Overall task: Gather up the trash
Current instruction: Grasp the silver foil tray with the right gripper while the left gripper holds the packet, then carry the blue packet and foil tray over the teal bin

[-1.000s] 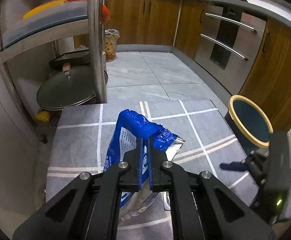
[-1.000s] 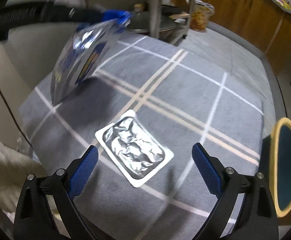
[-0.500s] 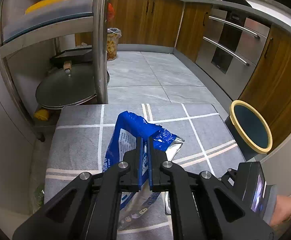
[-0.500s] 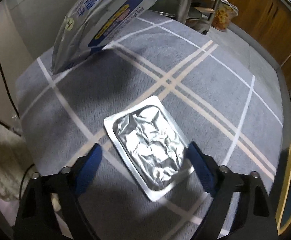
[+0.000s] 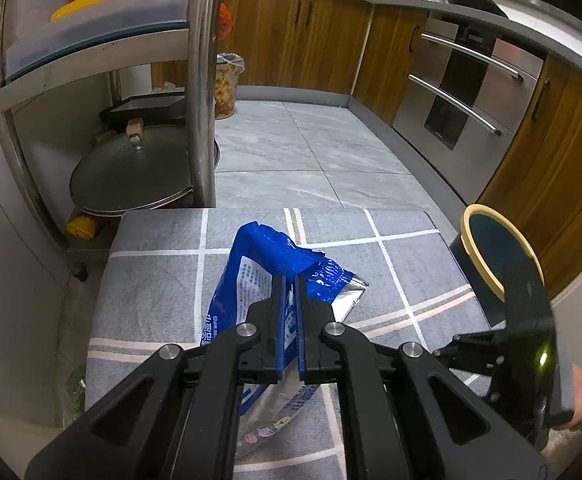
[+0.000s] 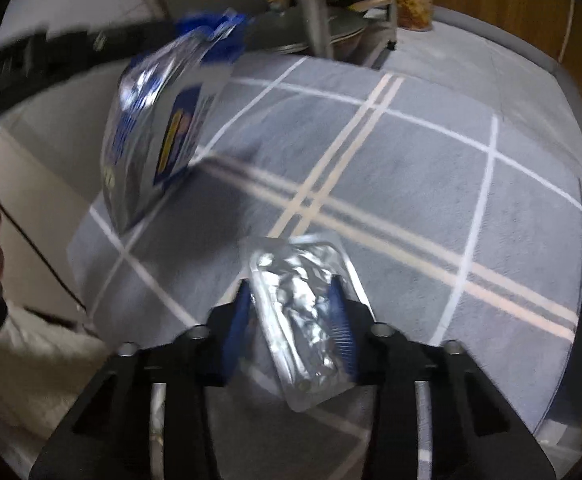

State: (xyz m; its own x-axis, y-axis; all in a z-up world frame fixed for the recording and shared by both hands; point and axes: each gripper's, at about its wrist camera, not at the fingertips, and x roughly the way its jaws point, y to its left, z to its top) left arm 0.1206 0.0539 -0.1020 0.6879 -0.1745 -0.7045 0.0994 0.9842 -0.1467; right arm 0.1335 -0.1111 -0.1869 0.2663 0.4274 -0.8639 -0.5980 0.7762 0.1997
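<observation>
Crinkled silver foil is what your right gripper has between its blue pads: the foil pouch sits tilted between them, low over the grey checked mat. Your right jaws have just been closing on it, and the pads now touch both sides of the pouch. Motion blur softens the edges, so how firmly it is pinched you cannot tell.

Your left gripper has its jaws nearly together, clamped on the upper edge of the blue wipes packet, which hangs below the fingers above the same mat. In the right wrist view that packet hangs to the left of the pouch and well apart from it.

Off the mat's right edge stands a dark bin with a yellow rim. Beyond the mat's far edge a steel rack stands over a pan lid, with wooden cabinets behind
</observation>
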